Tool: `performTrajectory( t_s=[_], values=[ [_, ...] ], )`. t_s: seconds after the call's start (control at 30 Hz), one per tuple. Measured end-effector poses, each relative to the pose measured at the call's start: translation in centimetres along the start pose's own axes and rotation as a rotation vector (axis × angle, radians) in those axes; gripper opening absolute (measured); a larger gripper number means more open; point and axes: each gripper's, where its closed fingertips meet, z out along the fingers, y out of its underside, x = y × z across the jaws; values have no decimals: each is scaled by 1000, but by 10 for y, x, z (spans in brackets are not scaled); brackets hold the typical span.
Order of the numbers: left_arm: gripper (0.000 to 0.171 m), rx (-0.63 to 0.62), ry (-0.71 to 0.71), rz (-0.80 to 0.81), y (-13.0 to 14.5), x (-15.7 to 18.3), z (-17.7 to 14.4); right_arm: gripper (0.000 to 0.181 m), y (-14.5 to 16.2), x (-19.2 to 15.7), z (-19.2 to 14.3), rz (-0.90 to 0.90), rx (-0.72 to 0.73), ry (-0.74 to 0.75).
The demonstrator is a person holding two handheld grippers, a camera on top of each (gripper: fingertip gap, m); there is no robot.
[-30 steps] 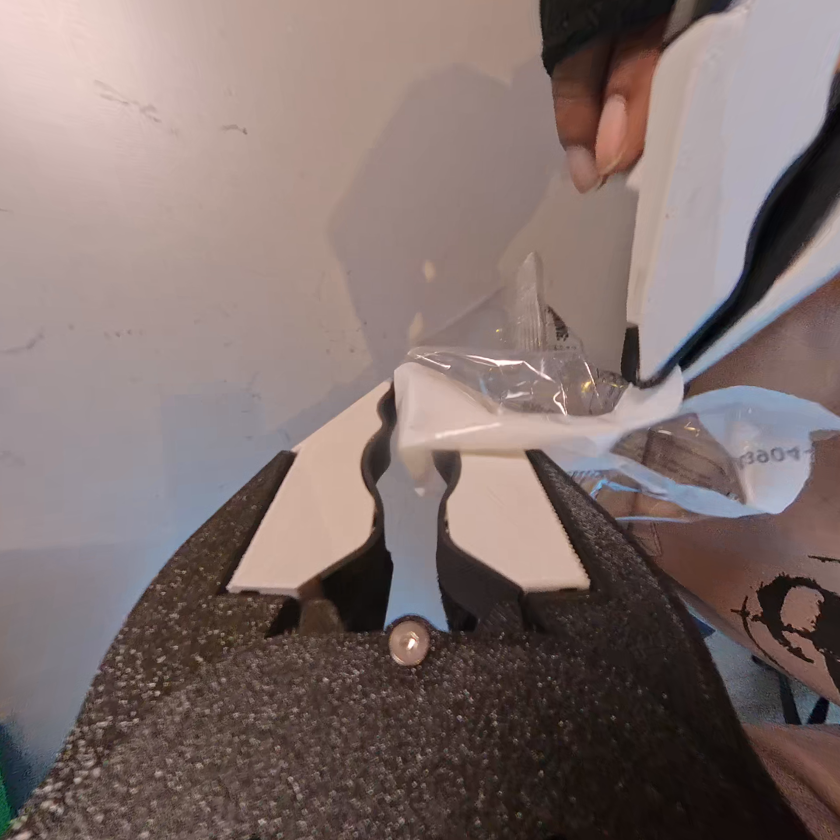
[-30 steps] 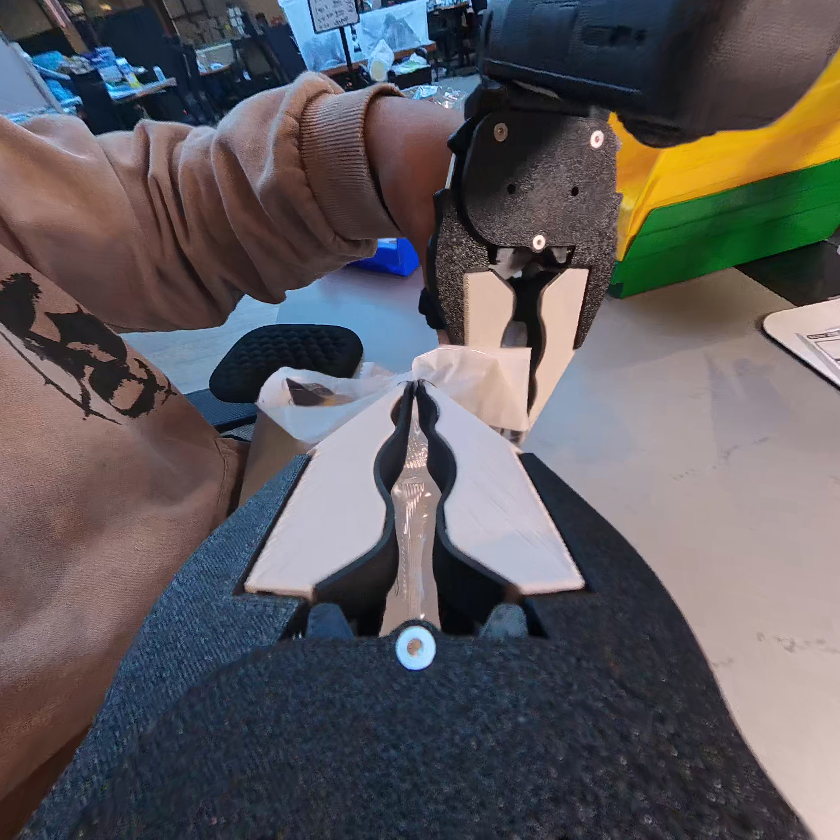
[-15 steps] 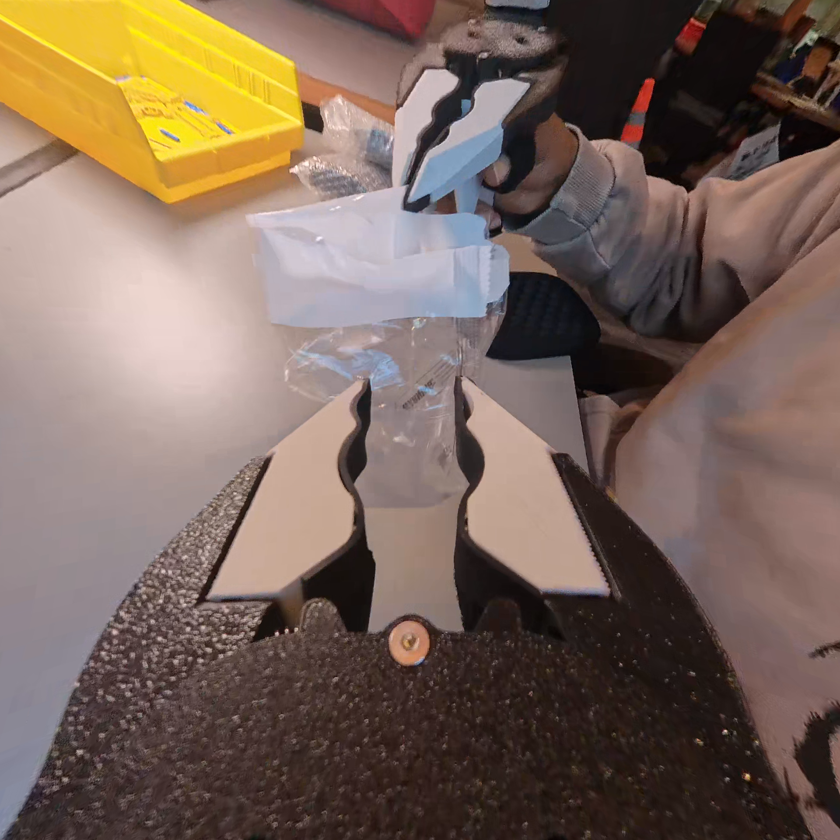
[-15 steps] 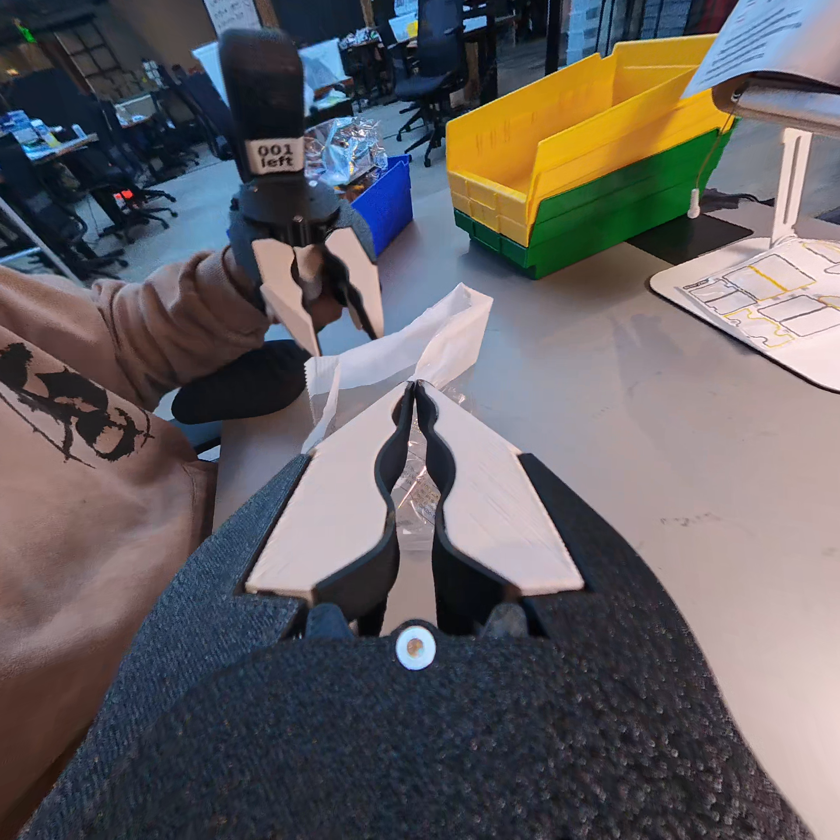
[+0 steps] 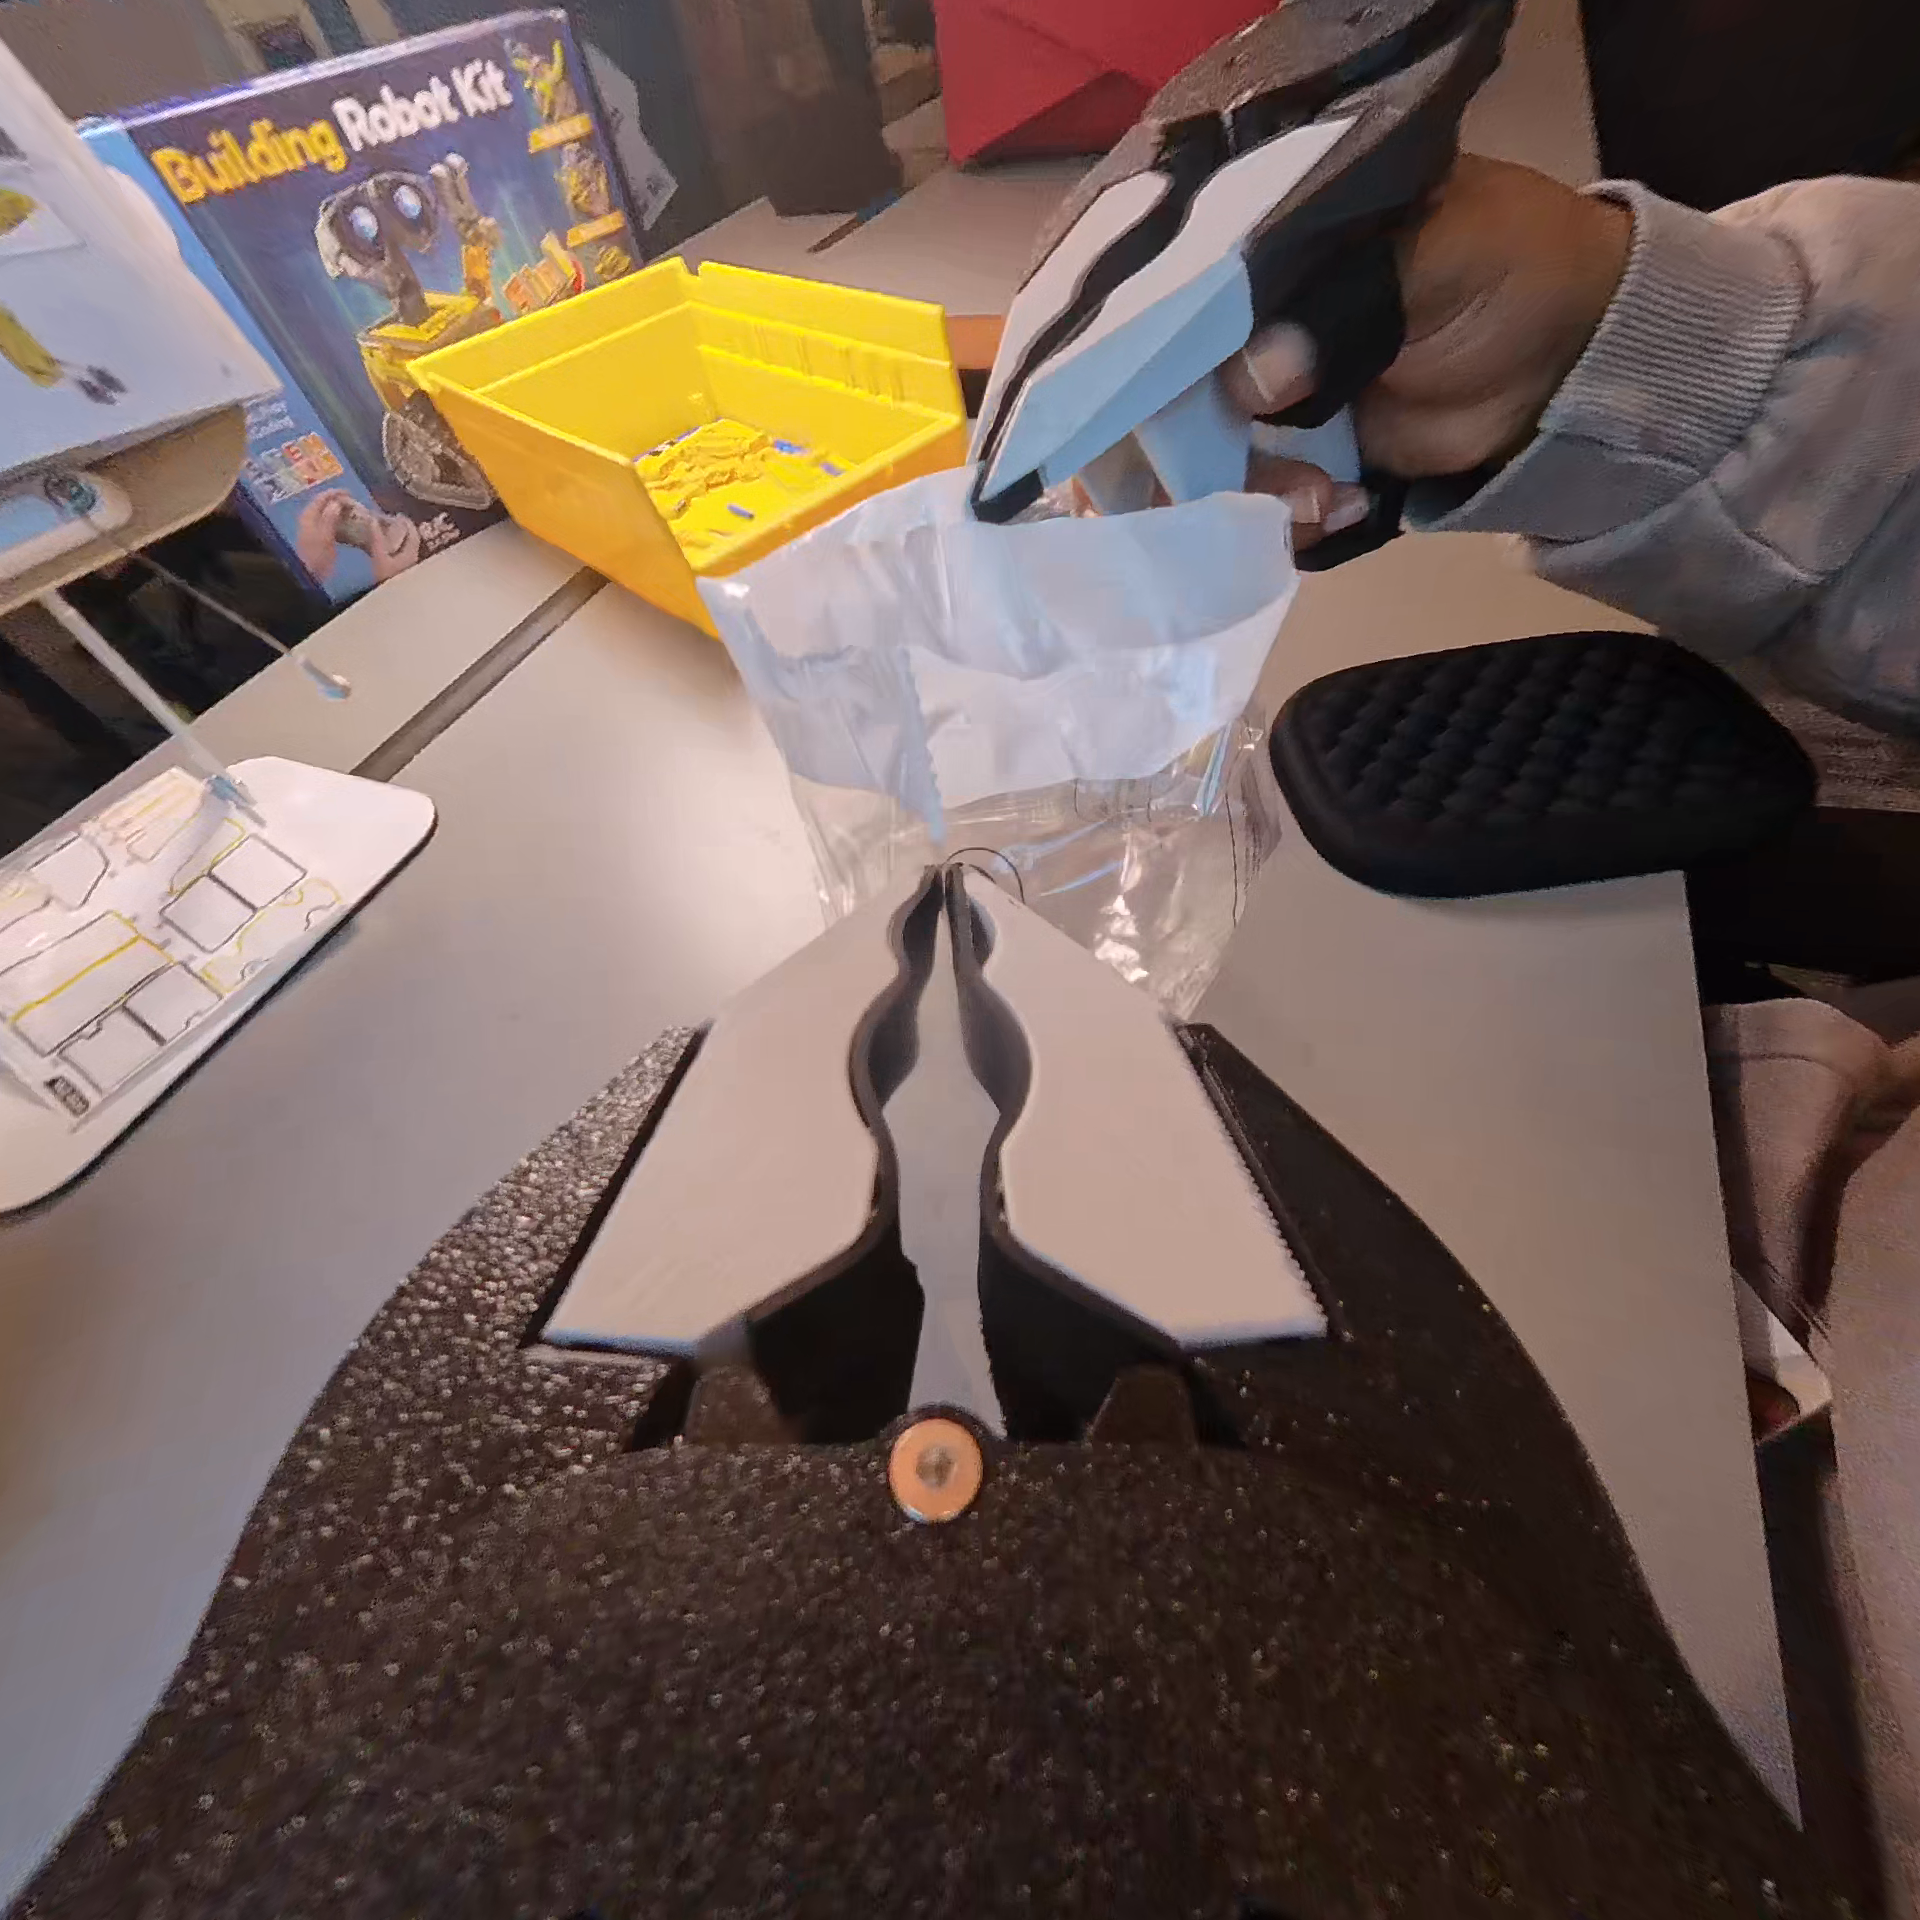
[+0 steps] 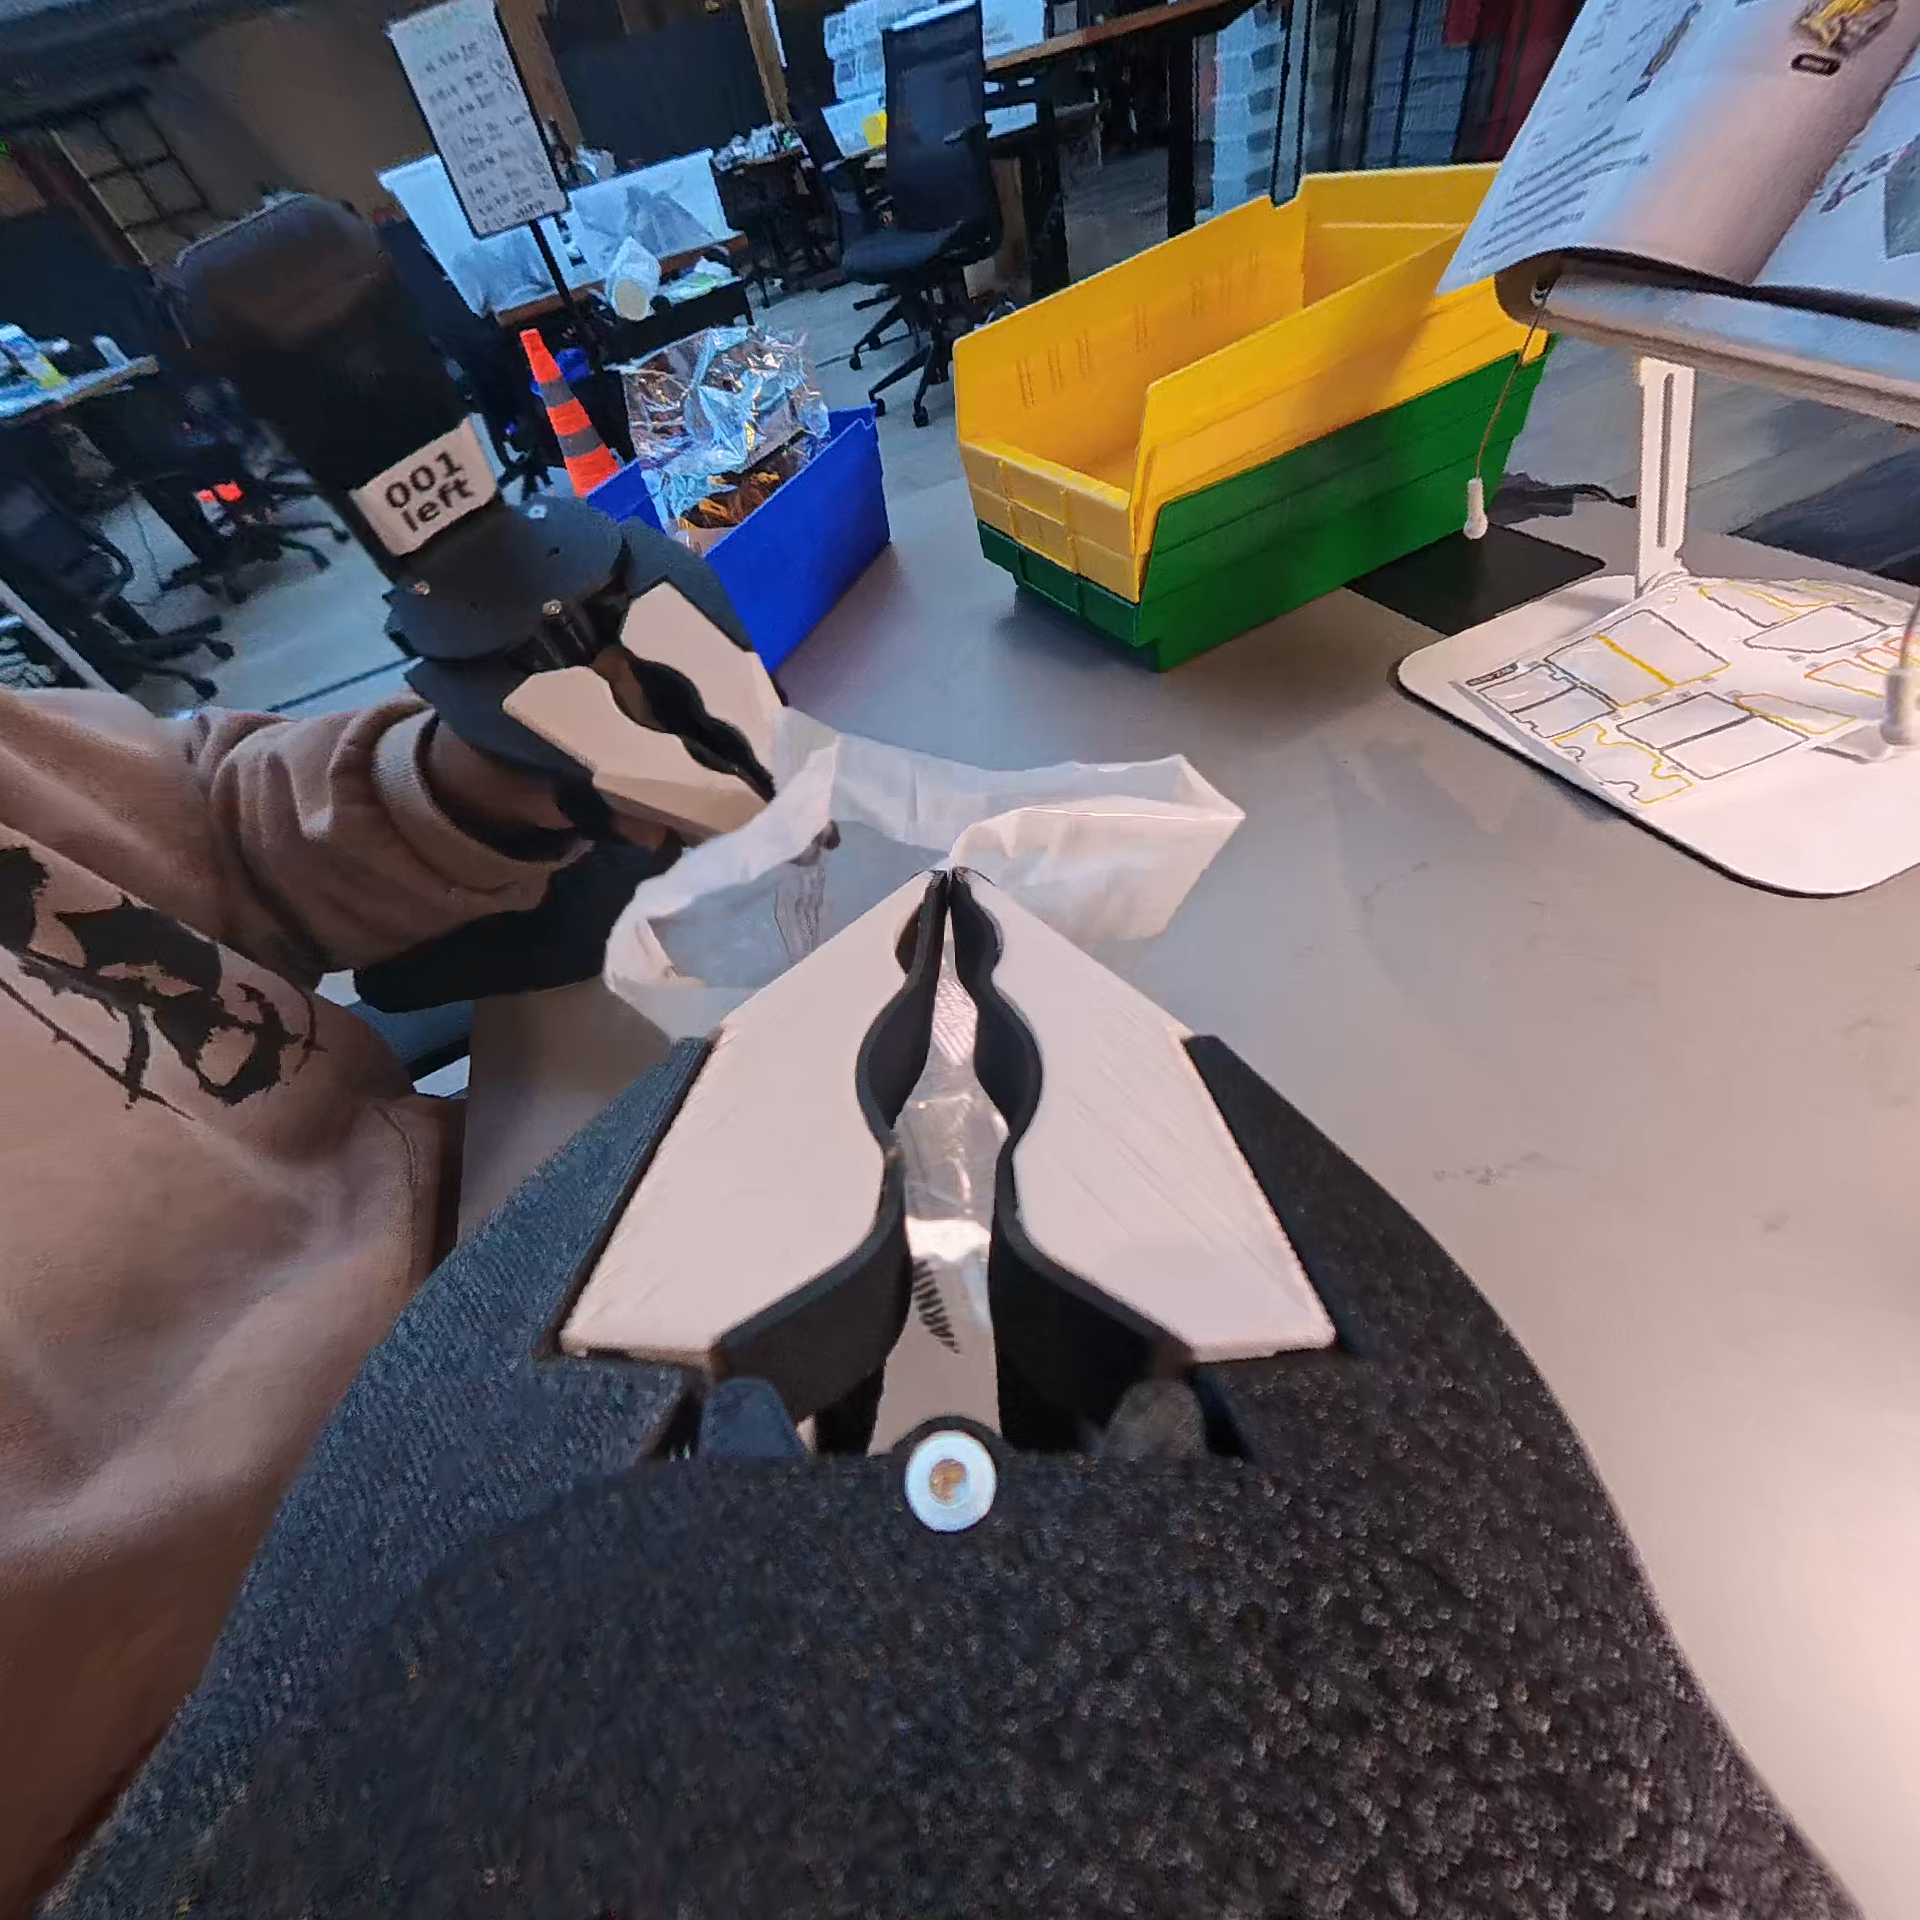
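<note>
A plastic bag (image 5: 1039,665) with a white top and a clear lower part hangs over the grey table (image 5: 499,997), its mouth spread between my two grippers. My left gripper (image 5: 943,881) is shut, and its tips pinch the bag where the white band meets the clear part. In the right wrist view it (image 6: 769,784) grips the left rim of the bag (image 6: 1091,842). My right gripper (image 6: 948,881) is shut on the near white rim, with clear plastic and a small spring (image 6: 940,1309) showing between its fingers. In the left wrist view it (image 5: 992,499) pinches the top rim.
A yellow bin (image 5: 582,447) with small parts and a blue toy box (image 5: 343,208) stand behind the bag. A white stand base with a diagram sheet (image 6: 1714,748), stacked yellow and green bins (image 6: 1247,540) and a blue bin (image 6: 810,540) stand around. A black armrest pad (image 5: 1538,758) lies at the table edge. The left gripper's tips are roughly 8 centimeters from the right gripper's.
My left gripper let go of the bag's white rim, opened wide, swung round and shut again on the bag. My right gripper kept its hold throughout. The bag's mouth is now spread open.
</note>
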Motion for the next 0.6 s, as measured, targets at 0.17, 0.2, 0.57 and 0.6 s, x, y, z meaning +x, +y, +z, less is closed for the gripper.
performTrajectory(
  t_s=[0.17, 0.2, 0.57, 0.6],
  values=[
    [0, 82, 99, -15, -13, -9, -13, 0, 3, 9, -16, -65, -23, 18],
    [0, 98, 119, -30, -14, -10, -15, 0, 4, 9, -17, -72, -28, 14],
    [0, 184, 259, -148, -5, -21, -21, 16, 0, 16, -22, -73, -18, -19],
    [0, 176, 257, -148, -3, -22, -20, 26, -3, 15, -23, -69, -10, -32]
  ],
)
